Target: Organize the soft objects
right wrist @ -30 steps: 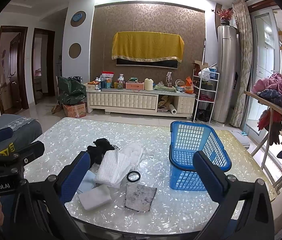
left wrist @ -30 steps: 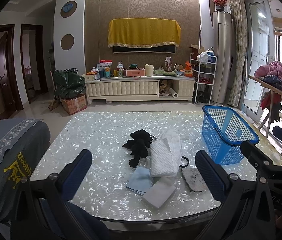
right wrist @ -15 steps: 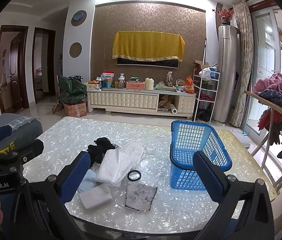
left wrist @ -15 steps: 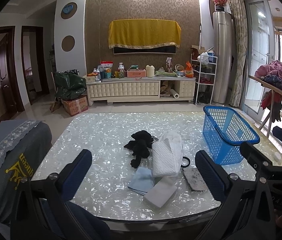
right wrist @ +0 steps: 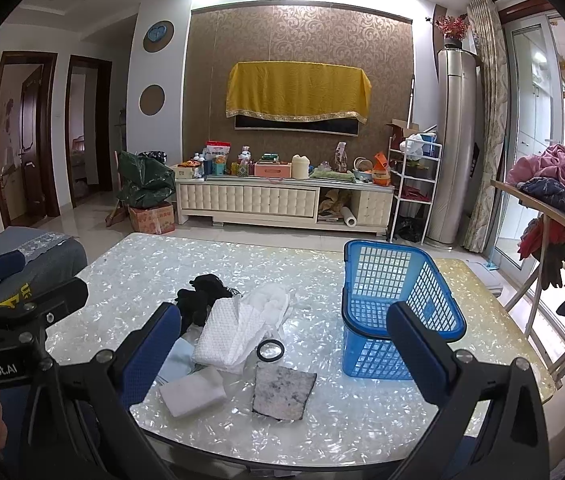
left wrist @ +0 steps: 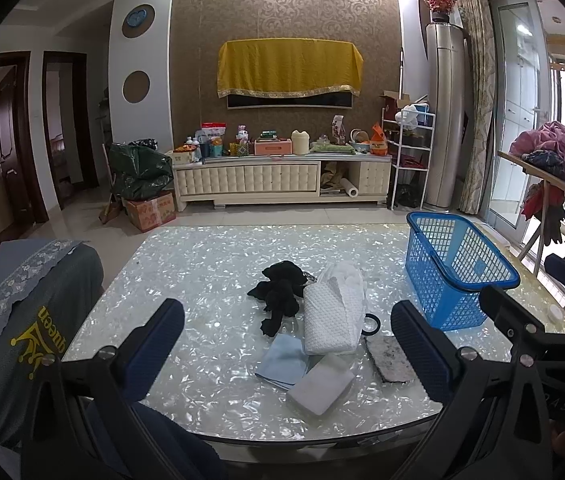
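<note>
On the pearly table [left wrist: 202, 264] lies a loose pile: a black cloth [left wrist: 280, 292], a white waffle towel [left wrist: 332, 314], a light blue cloth [left wrist: 284, 360], a white sponge block [left wrist: 320, 386], a grey speckled pad [left wrist: 388, 360] and a black ring [left wrist: 371, 323]. The same items show in the right wrist view: towel [right wrist: 230, 334], pad [right wrist: 282, 388], sponge [right wrist: 192, 390], ring [right wrist: 270, 350]. An empty blue basket [left wrist: 456, 270] [right wrist: 396, 306] stands to their right. My left gripper [left wrist: 288, 354] and right gripper [right wrist: 282, 354] hover open at the near edge, holding nothing.
A grey covered chair [left wrist: 14, 320] stands left of the table. A drying rack with clothes [right wrist: 554, 208] sits at the right. A TV cabinet [left wrist: 278, 180] with clutter lines the far wall, with a box [left wrist: 150, 210] on the floor beside it.
Both views have barely shifted; the grippers stay open and the pile and basket lie as before.
</note>
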### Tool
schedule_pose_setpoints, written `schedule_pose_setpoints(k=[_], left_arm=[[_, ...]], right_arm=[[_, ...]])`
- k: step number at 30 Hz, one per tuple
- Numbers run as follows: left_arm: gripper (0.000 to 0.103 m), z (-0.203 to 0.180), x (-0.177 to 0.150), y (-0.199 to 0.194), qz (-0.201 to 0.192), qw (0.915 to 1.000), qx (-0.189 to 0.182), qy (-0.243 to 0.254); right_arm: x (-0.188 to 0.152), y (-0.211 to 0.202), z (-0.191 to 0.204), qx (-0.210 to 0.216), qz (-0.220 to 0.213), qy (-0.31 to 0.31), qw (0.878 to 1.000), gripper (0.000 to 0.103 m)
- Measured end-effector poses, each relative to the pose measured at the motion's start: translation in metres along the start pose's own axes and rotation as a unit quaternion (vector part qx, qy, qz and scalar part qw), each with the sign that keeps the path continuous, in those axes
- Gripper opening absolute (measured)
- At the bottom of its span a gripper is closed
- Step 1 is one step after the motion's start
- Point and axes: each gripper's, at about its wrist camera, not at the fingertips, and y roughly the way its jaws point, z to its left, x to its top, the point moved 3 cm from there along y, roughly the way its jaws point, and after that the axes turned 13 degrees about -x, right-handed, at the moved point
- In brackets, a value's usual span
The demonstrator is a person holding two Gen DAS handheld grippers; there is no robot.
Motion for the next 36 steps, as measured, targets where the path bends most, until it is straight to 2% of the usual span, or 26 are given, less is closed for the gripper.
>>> schedule_pose_setpoints(k=[10, 18, 25, 36], left_arm=[[0.103, -0.006, 0.007, 0.002, 0.003, 1.0000, -0.003, 0.006], [0.103, -0.012, 0.033, 0.014, 0.001, 0.9994, -0.016, 0.032], [0.103, -0.006, 0.050, 0.045, 0.025, 0.9987, -0.033, 0.028], [0.103, -0.011, 0.052, 0.113, 0.099, 0.9915, -0.079, 0.030]], right_arm=[[0.004, 0.001, -0.002, 0.000, 0.002, 0.002, 1.000, 0.103], [0.019, 0.015, -0.018, -0.012, 0.007, -0.013, 1.000, 0.103], [0.024, 0.048, -0.042, -0.037, 0.042, -0.002, 0.998, 0.103], [0.028, 0.098, -0.066, -0.057, 0.094, 0.000, 0.994, 0.103]])
